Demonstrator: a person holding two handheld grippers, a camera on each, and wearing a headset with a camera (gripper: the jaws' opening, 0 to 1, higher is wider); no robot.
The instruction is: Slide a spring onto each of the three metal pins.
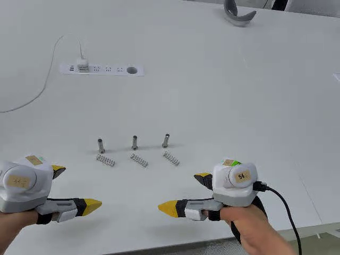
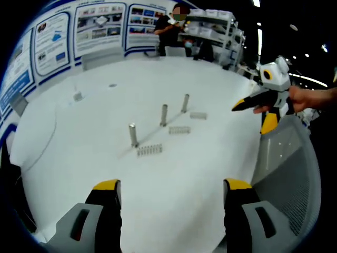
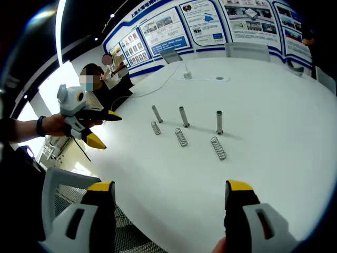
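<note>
Setup: the left pin [image 1: 101, 145], middle pin [image 1: 134, 142] and right pin [image 1: 166, 140], ordered as in the head view, are standing upright in a row on the white desk [image 1: 223, 106]. One spring is lying flat just in front of each: left spring [image 1: 105, 160], middle spring [image 1: 139, 160], right spring [image 1: 171, 158]. No pin is wearing a spring.

Judgement: the layout is pairing one spring with each pin, so each spring can be lifted and dropped over the pin right behind it. The task is not yet begun.

Grippers: the left gripper [image 1: 77, 187] and right gripper [image 1: 181, 192] are hovering near the desk's front edge, one at each side of the row, tips pointing inward. The jaws of both are spread wide and gripping nothing. They are likely being held ready for a first pick.

Unclear:
- The pins are too small to tell whether they are sitting in holes or standing free.
- Whether the coils will fit over the pins cannot be made out.
- A grey curved object [image 1: 236, 13] at the far side is being cut off by the frame.
- The power strip [image 1: 101, 69] is feeding a white cable [image 1: 45, 85] that is running out at the left.
- The right gripper's black cable [image 1: 287, 212] is leaving at the bottom.
</note>
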